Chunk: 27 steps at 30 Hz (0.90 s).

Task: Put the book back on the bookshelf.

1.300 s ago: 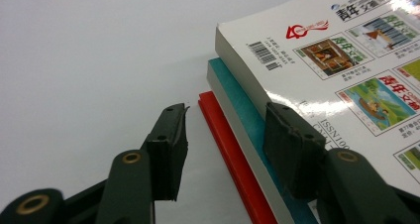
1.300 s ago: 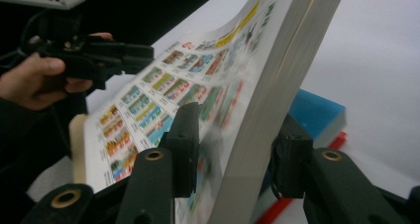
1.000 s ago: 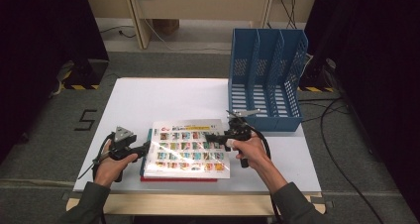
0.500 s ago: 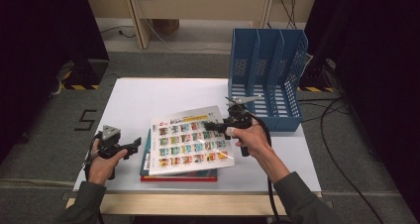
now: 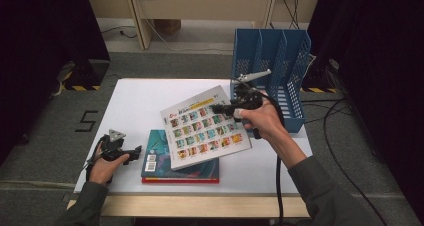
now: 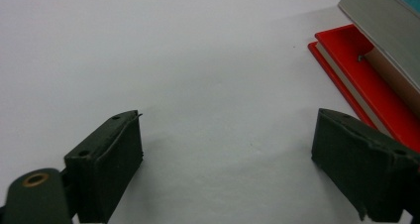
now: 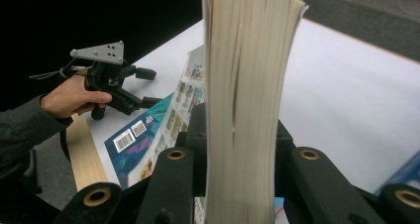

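Note:
My right gripper [image 5: 220, 107] is shut on the edge of a thick picture book [image 5: 205, 128] with a cover of small coloured squares, and holds it tilted above the table. In the right gripper view the book's page edge [image 7: 247, 85] stands upright between my jaws. A teal book [image 5: 165, 158] lies flat on a red book [image 5: 180, 179] beneath it. My left gripper [image 5: 135, 153] rests low by the stack's left edge. Its jaws have just been opening and stand wide apart [image 6: 225, 154] over bare table, with the red book [image 6: 356, 75] off to one side.
A blue file rack [image 5: 270, 61] with upright slots stands at the back right of the white table [image 5: 140, 101], just behind my right hand. Cables trail from both grippers. The table's left and far parts are bare.
My right gripper has risen, lifting and tilting the picture book off the stack. My left gripper has let go, drawn back to the left and sunk toward the table, its jaws opened.

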Each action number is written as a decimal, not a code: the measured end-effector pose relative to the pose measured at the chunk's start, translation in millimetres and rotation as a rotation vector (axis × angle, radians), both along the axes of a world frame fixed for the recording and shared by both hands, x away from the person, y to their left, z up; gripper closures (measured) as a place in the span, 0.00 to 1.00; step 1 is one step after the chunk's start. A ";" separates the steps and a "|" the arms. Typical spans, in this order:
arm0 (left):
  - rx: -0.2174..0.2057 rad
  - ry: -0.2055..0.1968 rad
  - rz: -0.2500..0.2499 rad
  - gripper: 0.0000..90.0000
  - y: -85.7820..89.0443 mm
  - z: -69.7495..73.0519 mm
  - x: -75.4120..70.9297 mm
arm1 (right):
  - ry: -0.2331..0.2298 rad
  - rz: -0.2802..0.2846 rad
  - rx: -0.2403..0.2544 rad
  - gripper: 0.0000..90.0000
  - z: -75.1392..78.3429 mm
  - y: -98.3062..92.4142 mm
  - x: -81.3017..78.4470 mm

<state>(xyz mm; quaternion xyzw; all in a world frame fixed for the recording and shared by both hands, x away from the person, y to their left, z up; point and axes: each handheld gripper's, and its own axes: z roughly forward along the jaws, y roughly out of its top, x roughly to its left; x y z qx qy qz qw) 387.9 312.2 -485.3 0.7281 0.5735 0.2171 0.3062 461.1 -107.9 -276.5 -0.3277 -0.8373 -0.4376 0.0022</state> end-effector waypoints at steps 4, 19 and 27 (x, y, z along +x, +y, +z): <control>0.002 0.004 0.000 0.12 0.3 0.2 0.0 | -0.033 0.001 -0.060 0.81 24.2 -0.3 0.7; -0.004 0.007 0.003 0.12 0.5 0.1 0.2 | -0.094 -0.045 -0.270 0.81 83.1 -26.2 -2.2; -0.004 0.007 0.003 0.12 0.5 0.1 0.3 | -0.125 -0.094 -0.278 0.81 100.3 -54.8 -13.8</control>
